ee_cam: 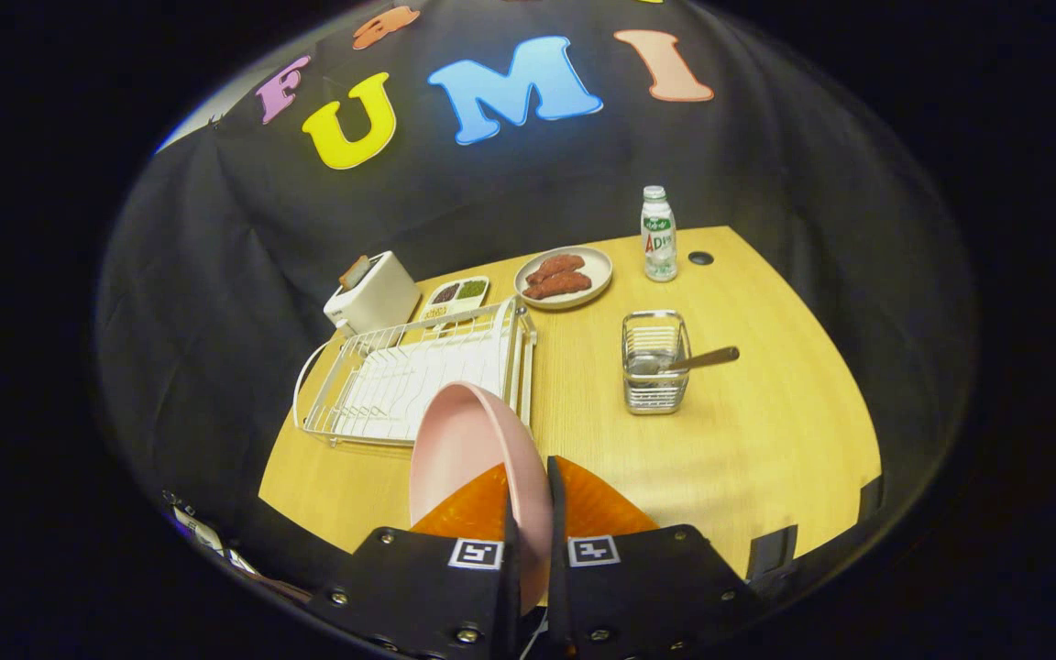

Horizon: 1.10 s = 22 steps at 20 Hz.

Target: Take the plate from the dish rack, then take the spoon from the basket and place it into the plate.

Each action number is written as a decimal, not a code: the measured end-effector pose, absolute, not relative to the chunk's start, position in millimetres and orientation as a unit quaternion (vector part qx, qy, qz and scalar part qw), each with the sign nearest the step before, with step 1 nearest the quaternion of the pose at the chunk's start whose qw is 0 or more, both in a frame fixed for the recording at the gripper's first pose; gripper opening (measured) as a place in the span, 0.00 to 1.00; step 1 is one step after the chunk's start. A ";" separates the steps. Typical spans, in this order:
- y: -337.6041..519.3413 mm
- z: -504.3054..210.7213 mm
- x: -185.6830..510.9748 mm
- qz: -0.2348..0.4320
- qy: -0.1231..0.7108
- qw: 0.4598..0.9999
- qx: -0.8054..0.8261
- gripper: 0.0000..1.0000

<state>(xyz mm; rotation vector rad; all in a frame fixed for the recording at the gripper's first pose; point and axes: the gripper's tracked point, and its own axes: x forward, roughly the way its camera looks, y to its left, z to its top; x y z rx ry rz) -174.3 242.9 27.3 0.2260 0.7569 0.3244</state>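
My gripper (529, 500) is shut on the rim of a pink plate (464, 449), which stands on edge between the fingers, lifted above the wooden table (766, 440). Just beyond the plate lies the white wire dish rack (400, 376), with nothing standing in it. To the right of the rack, farther ahead of the fingers, a small wire basket (654, 364) holds a spoon (707, 358) whose brown handle leans out over its right side.
Behind the rack stand a white toaster (372, 295) and a small tray of food (456, 295). A beige plate with sausages (564, 276) and a small bottle (659, 234) sit at the table's far side, near a round cable hole (700, 258).
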 end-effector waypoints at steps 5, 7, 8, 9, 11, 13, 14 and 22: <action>252.1 -18.4 -175.8 0.184 0.394 0.888 0.150 0.12; 254.7 -35.8 -174.2 0.193 0.406 0.878 0.165 0.12; 256.9 -43.5 -172.4 0.199 0.412 0.872 0.174 0.12; 259.9 -51.5 -171.0 0.207 0.419 0.865 0.185 0.12; 264.6 -69.6 -170.4 0.218 0.434 0.849 0.208 0.12; 266.4 -85.6 -167.1 0.219 0.444 0.839 0.227 0.12; 266.8 -92.6 -167.4 0.220 0.450 0.833 0.236 0.12; 271.9 -124.5 -169.4 0.239 0.470 0.810 0.258 0.12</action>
